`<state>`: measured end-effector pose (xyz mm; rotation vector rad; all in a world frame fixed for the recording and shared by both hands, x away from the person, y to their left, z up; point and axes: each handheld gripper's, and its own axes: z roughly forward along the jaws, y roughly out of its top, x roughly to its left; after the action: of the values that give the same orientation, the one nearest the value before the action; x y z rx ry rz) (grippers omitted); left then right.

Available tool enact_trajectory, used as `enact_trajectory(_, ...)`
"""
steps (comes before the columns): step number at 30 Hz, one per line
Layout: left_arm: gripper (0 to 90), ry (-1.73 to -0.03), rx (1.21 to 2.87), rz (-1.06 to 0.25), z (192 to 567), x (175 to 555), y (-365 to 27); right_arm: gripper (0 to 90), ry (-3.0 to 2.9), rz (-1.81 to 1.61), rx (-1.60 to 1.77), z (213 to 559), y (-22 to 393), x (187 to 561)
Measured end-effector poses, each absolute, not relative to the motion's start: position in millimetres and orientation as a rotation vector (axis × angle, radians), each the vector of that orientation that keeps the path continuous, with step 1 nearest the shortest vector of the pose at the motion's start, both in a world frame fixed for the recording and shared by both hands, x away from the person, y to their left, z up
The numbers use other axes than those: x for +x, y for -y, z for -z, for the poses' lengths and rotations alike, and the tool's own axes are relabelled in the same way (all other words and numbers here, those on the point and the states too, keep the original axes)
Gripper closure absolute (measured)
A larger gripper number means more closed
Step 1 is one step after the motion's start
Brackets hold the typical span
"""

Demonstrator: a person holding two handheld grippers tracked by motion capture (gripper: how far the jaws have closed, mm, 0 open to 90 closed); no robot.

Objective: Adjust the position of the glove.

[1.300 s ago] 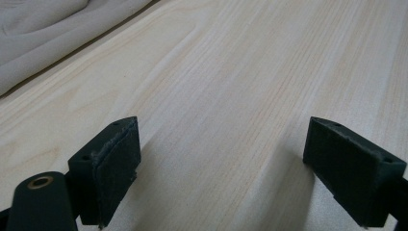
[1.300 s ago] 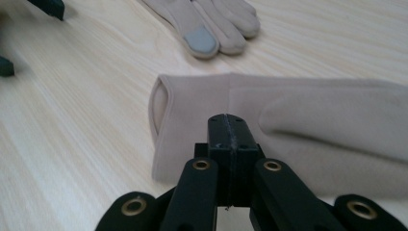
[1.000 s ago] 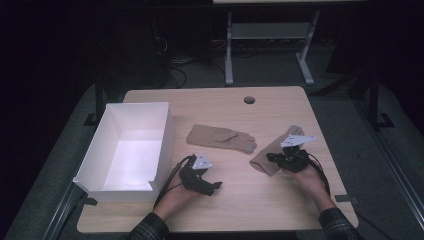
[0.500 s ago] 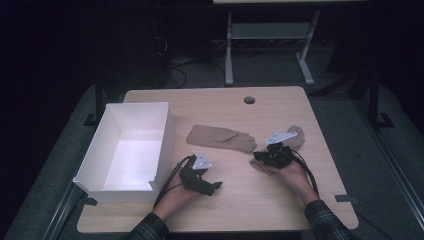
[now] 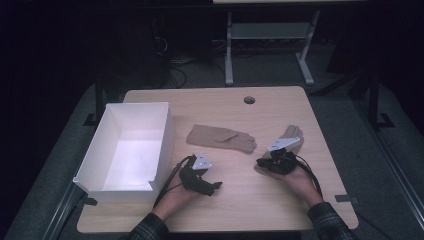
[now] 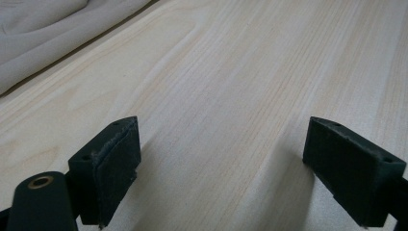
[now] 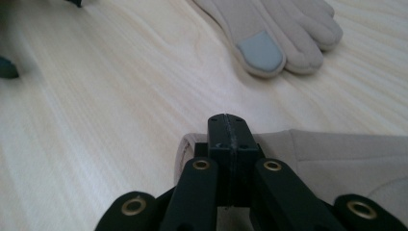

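Note:
Two tan gloves lie on the wooden table (image 5: 220, 105). One glove (image 5: 220, 137) lies flat mid-table, and the right gripper view shows its fingers with a grey fingertip patch (image 7: 284, 33). The second glove (image 5: 291, 134) lies to the right, its cuff (image 7: 337, 154) under my right gripper (image 5: 261, 163). That gripper (image 7: 226, 122) is shut, its jaws pressed together at the cuff's edge. My left gripper (image 5: 214, 187) rests low near the front of the table, open (image 6: 221, 139) over bare wood with nothing between its jaws. Pale fabric (image 6: 48, 29) fills the top left corner of its view.
A white open box (image 5: 165, 132), with nothing in it, stands at the table's left side. A round cable hole (image 5: 249, 100) sits near the far edge. Beyond the table are a dark floor and a metal stand (image 5: 270, 35).
My right gripper has moved left along the right glove to its cuff and stands shut there. The left gripper and the middle glove have stayed put.

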<state>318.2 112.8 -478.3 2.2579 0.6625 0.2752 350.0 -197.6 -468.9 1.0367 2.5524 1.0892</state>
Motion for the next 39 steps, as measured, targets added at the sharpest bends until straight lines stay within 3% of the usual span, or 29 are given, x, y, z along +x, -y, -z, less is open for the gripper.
enact_trajectory(29,12.3,-0.674,2.252,-0.275,478,317,-113,89.9,-2.582,-1.054,1.065,465,246,292)
enact_trajectory(39,12.3,-0.663,2.26,-0.281,478,317,-113,89.9,-2.487,-1.097,1.084,454,259,306)
